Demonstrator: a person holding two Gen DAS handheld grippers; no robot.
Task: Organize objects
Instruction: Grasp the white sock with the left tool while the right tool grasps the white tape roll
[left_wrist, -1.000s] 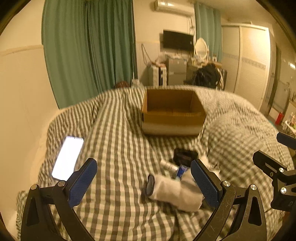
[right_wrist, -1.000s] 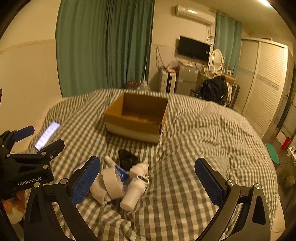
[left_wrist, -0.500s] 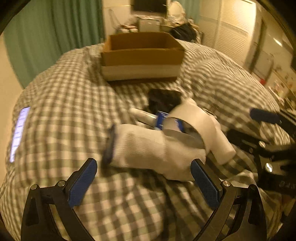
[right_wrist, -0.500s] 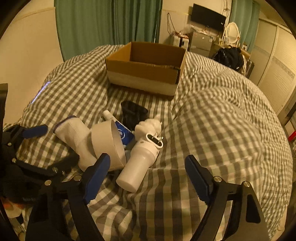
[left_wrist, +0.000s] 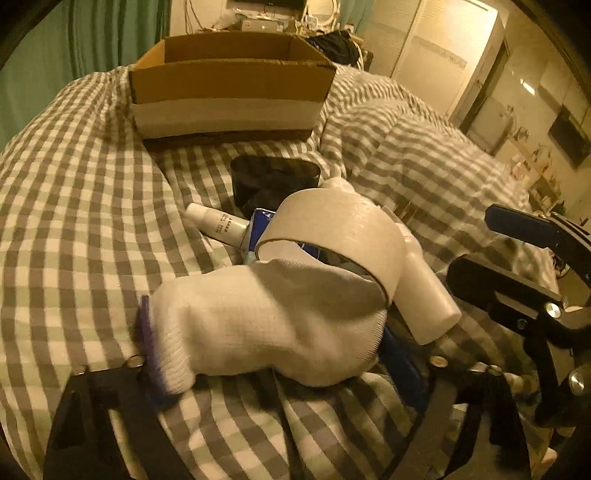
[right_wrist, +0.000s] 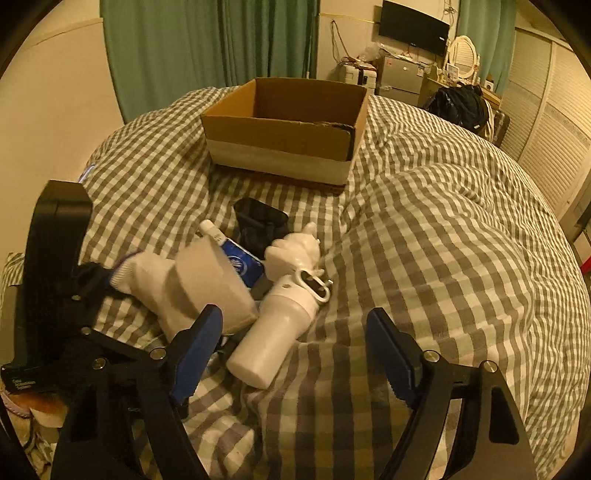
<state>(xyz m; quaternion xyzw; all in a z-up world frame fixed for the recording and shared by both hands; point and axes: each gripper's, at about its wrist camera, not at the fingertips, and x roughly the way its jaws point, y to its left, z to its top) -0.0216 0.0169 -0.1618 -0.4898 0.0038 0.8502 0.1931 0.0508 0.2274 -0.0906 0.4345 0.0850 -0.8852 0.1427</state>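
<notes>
A pile lies on the checked bedspread: a white sock (left_wrist: 266, 321) with a purple cuff, a tape roll (left_wrist: 343, 229), a white bottle (right_wrist: 273, 332), a small tube (left_wrist: 216, 223), a blue packet (right_wrist: 242, 264) and a black case (left_wrist: 273, 177). An open cardboard box (right_wrist: 288, 129) stands behind them. My left gripper (left_wrist: 273, 373) is open, its jaws on either side of the sock, low on the bed. My right gripper (right_wrist: 295, 354) is open just in front of the white bottle's base. The sock also shows in the right wrist view (right_wrist: 184, 291), with the tape roll (right_wrist: 207, 273) lying on it.
The bedspread (right_wrist: 443, 240) bulges in folds to the right. Green curtains (right_wrist: 207, 44) hang behind the bed. A dresser, a TV and a wardrobe (right_wrist: 546, 110) stand at the back right. A white figurine (right_wrist: 295, 251) sits at the bottle's top.
Both grippers have come down and forward to the pile. The left gripper now straddles the sock. The right gripper has narrowed its opening near the bottle.
</notes>
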